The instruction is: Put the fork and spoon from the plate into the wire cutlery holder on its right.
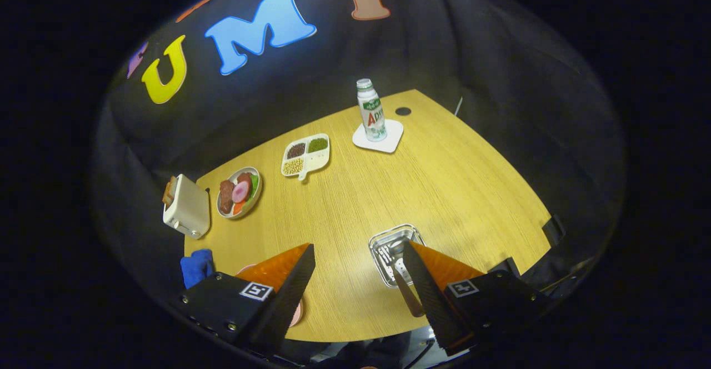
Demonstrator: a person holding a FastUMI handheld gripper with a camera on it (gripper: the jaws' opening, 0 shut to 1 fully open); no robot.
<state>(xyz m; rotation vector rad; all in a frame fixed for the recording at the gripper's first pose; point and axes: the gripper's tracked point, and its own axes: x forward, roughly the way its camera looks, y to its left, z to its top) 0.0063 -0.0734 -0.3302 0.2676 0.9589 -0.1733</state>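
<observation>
A: Logging risk first. The gripper is hanging high over the wooden table, fingers spread wide with bare tabletop showing between them. It is holding nothing and touching nothing.

B: Noted. Where are the task items sitting?

A: The wire cutlery holder is lying just ahead of the right finger, partly behind it. A metal utensil is resting in it, handle slanting out toward the camera along that finger's inner edge. Cannot tell whether it is the fork or the spoon. The plate is showing as a pink sliver under the left finger; whatever is on it is hidden.

B: So what is likely going wrong from here?

A: Judgement only: the remaining piece is lying flat on a plate, so a descent that is off-centre is risking a one-sided pinch and a flip. Also, the projecting handle is sitting close to the right finger; a sideways sweep could be knocking it, or tipping the light holder.

B: Anything else nearby?

A: The toaster, food plate, divided dish and bottle on its coaster are standing well apart, beyond the fingers. A blue cloth is lying beside the left finger.
</observation>
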